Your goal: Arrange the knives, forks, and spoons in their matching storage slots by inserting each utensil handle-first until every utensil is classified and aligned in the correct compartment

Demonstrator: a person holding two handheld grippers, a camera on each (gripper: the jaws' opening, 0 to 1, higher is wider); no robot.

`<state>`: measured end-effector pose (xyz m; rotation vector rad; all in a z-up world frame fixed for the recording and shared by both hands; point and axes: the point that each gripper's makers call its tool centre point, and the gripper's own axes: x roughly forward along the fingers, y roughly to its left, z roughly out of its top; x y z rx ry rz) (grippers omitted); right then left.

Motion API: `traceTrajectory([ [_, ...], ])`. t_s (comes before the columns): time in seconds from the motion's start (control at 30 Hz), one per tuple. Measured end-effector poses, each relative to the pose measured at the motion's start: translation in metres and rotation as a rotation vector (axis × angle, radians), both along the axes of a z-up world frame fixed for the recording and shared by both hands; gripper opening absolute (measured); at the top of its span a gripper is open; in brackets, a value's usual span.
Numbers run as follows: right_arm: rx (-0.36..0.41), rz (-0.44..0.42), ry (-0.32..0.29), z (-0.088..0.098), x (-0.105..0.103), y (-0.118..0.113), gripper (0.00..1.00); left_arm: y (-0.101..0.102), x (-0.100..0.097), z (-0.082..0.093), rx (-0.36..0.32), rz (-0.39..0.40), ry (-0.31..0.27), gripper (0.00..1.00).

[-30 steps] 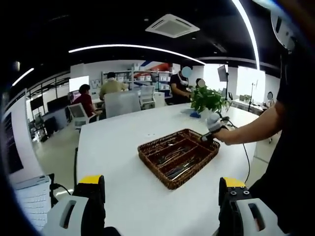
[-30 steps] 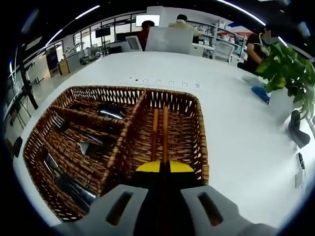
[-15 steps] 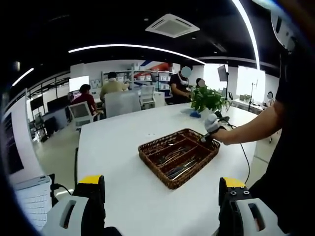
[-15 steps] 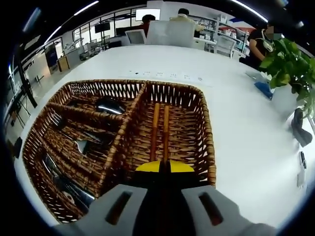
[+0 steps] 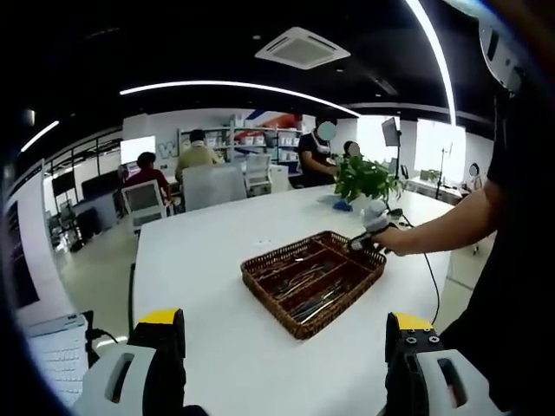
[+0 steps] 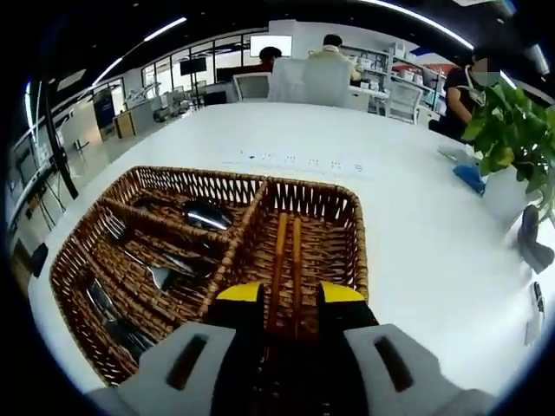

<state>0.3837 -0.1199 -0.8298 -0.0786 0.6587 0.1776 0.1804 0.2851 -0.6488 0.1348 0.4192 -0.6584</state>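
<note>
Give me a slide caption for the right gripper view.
Open right gripper over wooden chopsticks lying in a wicker tray beside cutlery compartments.

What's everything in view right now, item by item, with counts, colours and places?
Basket: one, brown wicker, divided into compartments, on the table.
Chopsticks: one pair, orange-brown wood, in the basket's right compartment, lying between the right gripper's jaws.
Spoon: at least one, shiny metal, in the far left slot.
Forks: metal, exact count unclear, in the middle left slot.
Knives: dark metal, count unclear, in the near left slot.
Table: one, white.
Plant: one, green, white pot, on the table right of the basket.
Left gripper: grey with yellow tips, jaws wide apart, back from the basket.
Right gripper: jaws apart, over the basket.
</note>
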Motion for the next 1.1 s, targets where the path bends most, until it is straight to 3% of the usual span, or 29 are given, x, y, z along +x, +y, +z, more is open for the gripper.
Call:
traceTrajectory([
  [0.13,0.000,0.062,-0.109,0.029,0.010,0.001,0.47,-0.004,0.003,0.001,-0.009,-0.009,-0.004,1.00],
  [0.23,0.006,0.107,-0.156,0.047,0.013,0.002,0.81,-0.007,0.008,0.001,-0.018,-0.014,-0.009,1.00],
  [0.33,0.033,0.139,-0.181,0.064,0.008,0.004,1.00,-0.012,0.012,0.001,-0.026,-0.020,-0.011,1.00],
  [0.53,0.039,0.252,-0.216,0.087,-0.023,0.005,0.99,-0.025,0.022,0.003,-0.053,-0.034,-0.017,1.00],
  [0.7,0.080,0.321,-0.196,0.094,-0.051,0.005,0.99,-0.036,0.029,0.002,-0.055,-0.046,-0.010,1.00],
  [1.1,0.054,0.447,-0.191,0.118,-0.116,0.005,0.99,-0.056,0.041,-0.007,-0.055,-0.068,0.005,1.00],
])
